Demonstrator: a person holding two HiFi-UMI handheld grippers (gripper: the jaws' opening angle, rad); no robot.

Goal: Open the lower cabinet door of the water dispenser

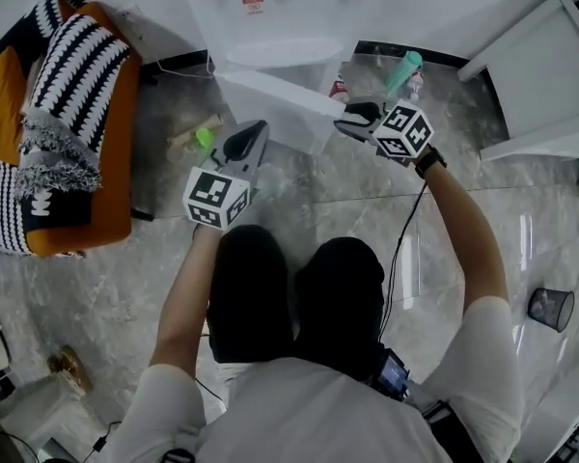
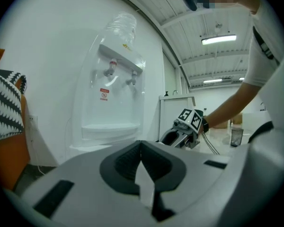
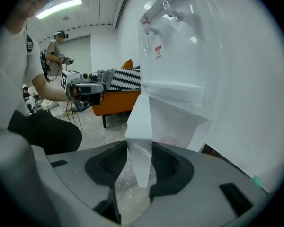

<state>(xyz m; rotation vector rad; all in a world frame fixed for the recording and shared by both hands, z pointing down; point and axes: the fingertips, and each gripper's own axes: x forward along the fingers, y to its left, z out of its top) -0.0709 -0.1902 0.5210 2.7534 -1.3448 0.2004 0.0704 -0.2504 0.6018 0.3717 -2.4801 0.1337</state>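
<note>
Head view, cabinet door (image 1: 282,112) edge in right gripper (image 1: 345,122), dispenser (image 1: 270,27) top cropped

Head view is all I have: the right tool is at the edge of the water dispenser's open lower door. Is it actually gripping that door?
Observer: Yes. In the right gripper view the edge of the door stands between the pads of the right tool, and they press on both its faces.
Operator: And the left tool, is it holding anything?
Observer: No. The left gripper view shows the left tool with its jaws together and nothing between them, facing the water dispenser.
Operator: Is anyone else around?
Observer: The right gripper view shows a second person standing in the background, wearing a headset.
</note>
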